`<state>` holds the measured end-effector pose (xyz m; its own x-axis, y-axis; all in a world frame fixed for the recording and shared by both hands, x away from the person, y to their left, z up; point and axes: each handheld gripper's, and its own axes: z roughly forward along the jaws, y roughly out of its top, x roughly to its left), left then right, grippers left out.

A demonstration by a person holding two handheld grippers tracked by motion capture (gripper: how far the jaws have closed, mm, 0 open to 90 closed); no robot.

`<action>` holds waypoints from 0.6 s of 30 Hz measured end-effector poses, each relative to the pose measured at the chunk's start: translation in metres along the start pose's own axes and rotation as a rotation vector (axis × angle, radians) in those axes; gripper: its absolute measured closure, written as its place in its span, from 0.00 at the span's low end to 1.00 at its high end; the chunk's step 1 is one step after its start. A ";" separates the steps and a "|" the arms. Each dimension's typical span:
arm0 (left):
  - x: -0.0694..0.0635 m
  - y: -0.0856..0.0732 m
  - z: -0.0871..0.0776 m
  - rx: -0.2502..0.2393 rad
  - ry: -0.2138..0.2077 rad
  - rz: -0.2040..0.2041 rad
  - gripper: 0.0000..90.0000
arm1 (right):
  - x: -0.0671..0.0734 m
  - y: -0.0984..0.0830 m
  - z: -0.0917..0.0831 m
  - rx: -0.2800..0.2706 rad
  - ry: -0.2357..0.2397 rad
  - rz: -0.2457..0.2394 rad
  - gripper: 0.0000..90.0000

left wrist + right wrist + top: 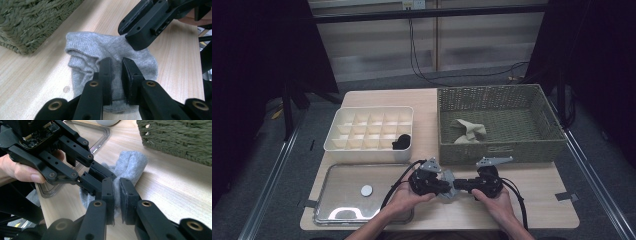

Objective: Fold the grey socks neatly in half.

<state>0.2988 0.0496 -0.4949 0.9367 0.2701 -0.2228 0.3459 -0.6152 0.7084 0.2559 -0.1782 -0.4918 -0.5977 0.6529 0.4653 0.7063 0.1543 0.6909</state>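
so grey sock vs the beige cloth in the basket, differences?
The grey sock lies on the bare table, pinched between both grippers, left gripper and right gripper; the beige cloth lies untouched inside the wicker basket. The sock is grey, the cloth pale beige. Both are soft, crumpled fabric.

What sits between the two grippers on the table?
A grey sock, pinched by both the left gripper and right gripper; clearest in the two gripper views.
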 end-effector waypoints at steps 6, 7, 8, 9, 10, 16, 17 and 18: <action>0.000 0.003 -0.011 -0.032 0.012 0.011 0.83 | -0.003 0.000 -0.004 -0.003 -0.022 0.002 0.92; 0.001 0.003 -0.014 -0.047 0.014 0.000 0.82 | -0.004 0.000 -0.005 -0.004 -0.025 0.001 0.92; 0.002 0.002 -0.017 -0.060 0.014 -0.002 0.82 | -0.004 0.000 -0.007 -0.005 -0.033 -0.001 0.92; 0.002 0.002 -0.017 -0.060 0.014 -0.002 0.82 | -0.004 0.000 -0.007 -0.005 -0.033 -0.001 0.92; 0.003 0.002 -0.025 -0.065 0.024 -0.001 0.82 | -0.006 0.000 -0.011 -0.007 -0.050 -0.006 0.92; -0.002 -0.003 -0.036 -0.075 -0.002 0.000 0.80 | -0.009 0.000 -0.017 -0.012 -0.093 -0.012 0.92; -0.004 -0.004 -0.035 -0.070 -0.007 0.005 0.79 | -0.010 0.000 -0.017 -0.012 -0.096 -0.017 0.92; -0.005 -0.004 -0.033 -0.063 -0.010 0.010 0.78 | -0.009 0.000 -0.016 -0.006 -0.098 -0.020 0.92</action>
<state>0.2916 0.0750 -0.4743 0.9406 0.2569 -0.2220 0.3329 -0.5695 0.7516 0.2554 -0.1965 -0.4870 -0.5713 0.7192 0.3955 0.6922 0.1633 0.7029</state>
